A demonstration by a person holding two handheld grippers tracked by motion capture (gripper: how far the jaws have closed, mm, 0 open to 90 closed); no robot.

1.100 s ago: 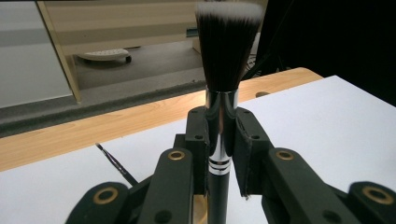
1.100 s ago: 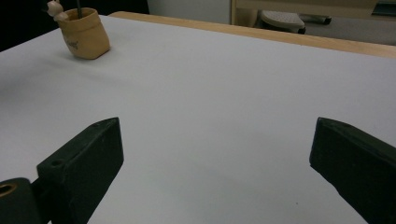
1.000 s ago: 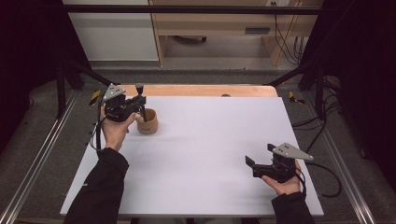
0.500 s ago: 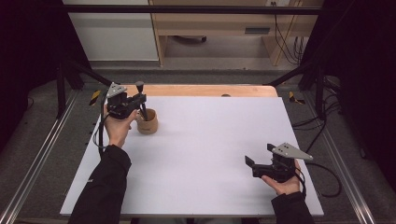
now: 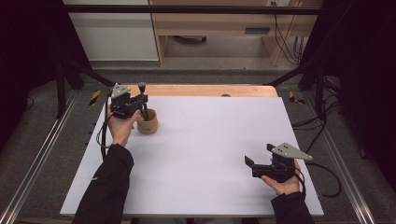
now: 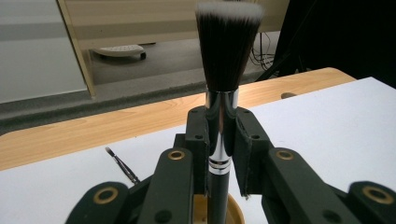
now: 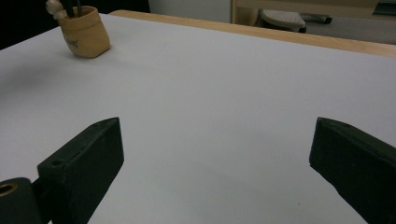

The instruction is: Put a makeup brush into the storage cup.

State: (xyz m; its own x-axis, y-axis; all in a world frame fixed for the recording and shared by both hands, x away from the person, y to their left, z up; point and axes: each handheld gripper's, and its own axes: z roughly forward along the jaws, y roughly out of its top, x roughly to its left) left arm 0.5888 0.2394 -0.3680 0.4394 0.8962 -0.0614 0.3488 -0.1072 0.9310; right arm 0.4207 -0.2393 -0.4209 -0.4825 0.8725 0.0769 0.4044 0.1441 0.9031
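Here the left tool (image 5: 138,103) sits at about ten o'clock on the white worktop (image 5: 210,154), its jaws drawn close and clamped on the handle of a makeup brush (image 6: 223,93). In the left gripper view the brush stands upright between the two black pads, silver ferrule pinched at the level of the pad tops, dark white-tipped bristles rising toward twelve o'clock above them. Directly below the jaws, at six o'clock in that view, lies the mouth of a tan wooden cup (image 5: 147,122); the lower end of the brush handle reaches down into it. A thin brush (image 6: 120,164) lies flat on the worktop at about nine o'clock from the tool.

The right tool (image 5: 253,157) rests low at about four o'clock on the worktop, well apart from the cup, jaws spread wide with nothing between them. From it, the cup (image 7: 86,31) lies far off toward eleven o'clock.
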